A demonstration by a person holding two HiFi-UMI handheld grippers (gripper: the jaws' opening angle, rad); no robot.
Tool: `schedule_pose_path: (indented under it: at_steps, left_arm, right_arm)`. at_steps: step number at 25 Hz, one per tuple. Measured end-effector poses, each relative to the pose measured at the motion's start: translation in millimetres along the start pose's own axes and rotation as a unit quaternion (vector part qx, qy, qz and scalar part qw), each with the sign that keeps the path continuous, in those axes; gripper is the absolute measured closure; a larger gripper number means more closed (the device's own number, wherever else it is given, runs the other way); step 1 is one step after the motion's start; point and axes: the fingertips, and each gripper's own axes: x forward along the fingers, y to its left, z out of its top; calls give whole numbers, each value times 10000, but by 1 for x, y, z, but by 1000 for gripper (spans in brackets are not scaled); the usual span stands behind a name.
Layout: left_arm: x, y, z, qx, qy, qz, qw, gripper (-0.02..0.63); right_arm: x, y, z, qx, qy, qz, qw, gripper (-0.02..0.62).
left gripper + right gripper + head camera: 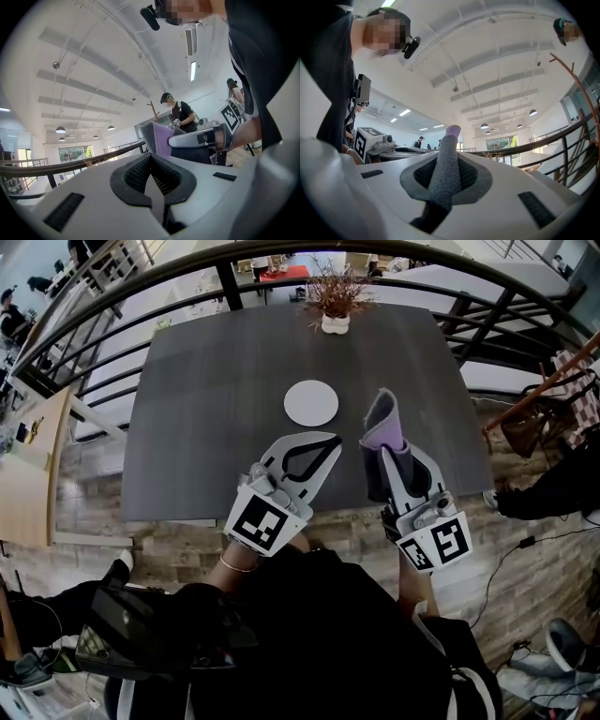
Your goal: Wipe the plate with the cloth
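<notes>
- Nearest the head camera is the person [309, 634] in dark clothing, filling the lower edge of the head view with both arms extended forward.
- Head view: the left gripper [330, 444] is held over the near edge of the dark surface [206, 409], its jaws together with nothing between them.
- Head view: the right gripper [387, 454] is beside it, jaws clamped on the cloth [382, 423], a grey and purple fold standing up out of the jaws.
- Head view: the white round plate [311, 402] lies flat on the surface, just ahead of the left gripper and left of the cloth, apart from both.
- Head view: a potted plant [335, 298] stands at the far edge of the surface.
- Left gripper view: the left gripper [151, 159] shows its black pads meeting along one seam, empty. The right gripper [201, 138] and the cloth [159, 136] appear beyond it.
- Right gripper view: the right gripper [446, 164] has the cloth [447, 154] pinched between its pads, grey below and purple at the tip. The left gripper [393, 150] is visible at the left.
</notes>
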Motion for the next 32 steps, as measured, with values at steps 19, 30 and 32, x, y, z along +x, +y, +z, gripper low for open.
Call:
schedule_pose_path:
  at_steps: [19,30,32]
  left_arm:
    - [-10,6,-2,76,132,188,9997,601]
    - [-10,14,-8,19,179,248,9995,601]
    - [-10,14,-10,14,196,242,9995,601]
  right_arm:
    - [7,6,-3,101,-3,202,9997,554]
    - [15,4,-8,128,62,246,9996,554]
    - [17,3,-9,127,77,244,9996,554]
